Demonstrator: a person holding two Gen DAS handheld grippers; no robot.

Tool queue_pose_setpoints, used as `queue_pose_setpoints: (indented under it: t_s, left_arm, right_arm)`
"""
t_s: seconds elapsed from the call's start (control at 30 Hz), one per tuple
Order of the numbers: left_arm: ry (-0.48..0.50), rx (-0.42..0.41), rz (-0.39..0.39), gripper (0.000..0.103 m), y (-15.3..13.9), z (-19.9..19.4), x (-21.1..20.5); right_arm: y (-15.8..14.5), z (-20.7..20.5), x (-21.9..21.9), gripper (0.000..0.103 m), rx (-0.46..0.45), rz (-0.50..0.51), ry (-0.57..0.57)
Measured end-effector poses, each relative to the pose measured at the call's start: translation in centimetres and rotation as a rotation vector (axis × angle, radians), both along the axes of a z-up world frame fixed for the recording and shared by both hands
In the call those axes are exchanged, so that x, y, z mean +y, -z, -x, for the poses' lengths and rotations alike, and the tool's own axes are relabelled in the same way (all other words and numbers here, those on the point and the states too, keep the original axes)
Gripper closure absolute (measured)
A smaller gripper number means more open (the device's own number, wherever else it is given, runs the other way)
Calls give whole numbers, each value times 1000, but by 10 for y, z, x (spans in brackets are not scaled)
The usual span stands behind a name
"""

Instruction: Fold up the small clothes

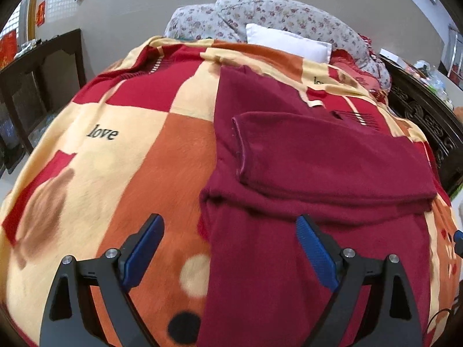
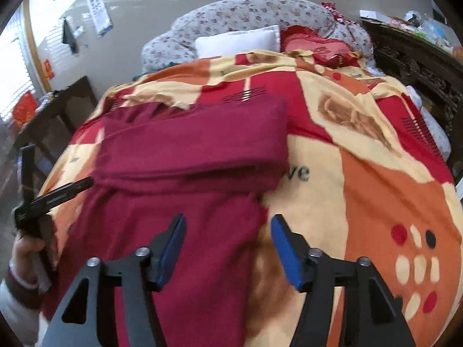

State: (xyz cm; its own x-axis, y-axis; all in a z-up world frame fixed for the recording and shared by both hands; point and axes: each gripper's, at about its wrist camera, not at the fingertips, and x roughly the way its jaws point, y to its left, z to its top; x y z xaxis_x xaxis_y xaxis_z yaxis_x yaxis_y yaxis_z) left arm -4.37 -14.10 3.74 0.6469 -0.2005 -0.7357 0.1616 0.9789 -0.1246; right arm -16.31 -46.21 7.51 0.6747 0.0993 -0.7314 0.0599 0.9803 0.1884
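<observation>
A dark maroon knitted garment (image 1: 303, 196) lies flat on a fleece bed blanket with red, orange and cream squares (image 1: 121, 156). One part of the garment is folded across its upper body as a wide band, and the hemmed end of this band (image 1: 238, 147) shows a thin stitched line in the left wrist view. Below the band the cloth runs as a long strip toward both cameras.

The left gripper (image 1: 228, 231) has its two blue-padded fingers (image 1: 144, 248) spread wide with nothing between them. It stands above the left edge of the garment, so one finger is over the orange blanket and the other is over the maroon cloth. The right gripper (image 2: 227, 231) is also spread apart and holds nothing. Its left finger is over the cloth, its right finger over the blanket, and the right edge of the garment (image 2: 257, 211) passes between them.

In the right wrist view the left gripper shows as a black frame at the left border, held by a hand (image 2: 26, 248) beside the garment's left edge.

To the left of the garment the blanket is wide and flat, with the word "love" (image 1: 102, 132) printed on a cream square. To the right there is also broad blanket, up to a dark carved wooden bed frame (image 2: 416, 66). Behind the garment lie a white pillow (image 1: 289, 42) and a grey flowered quilt (image 1: 275, 14) against the wall. A dark wooden side table (image 1: 40, 66) stands left of the bed.
</observation>
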Motion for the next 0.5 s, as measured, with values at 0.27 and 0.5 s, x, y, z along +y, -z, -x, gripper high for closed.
queue_pose_setpoints:
  t_s: [0.27, 0.5]
  left_arm:
    - [34, -18, -26, 11, -10, 48, 13]
    - [109, 51, -15, 11, -3, 96, 38]
  right_arm:
    - [10, 44, 20, 28, 31, -23, -50]
    - [31, 76, 23, 27, 90, -51, -65]
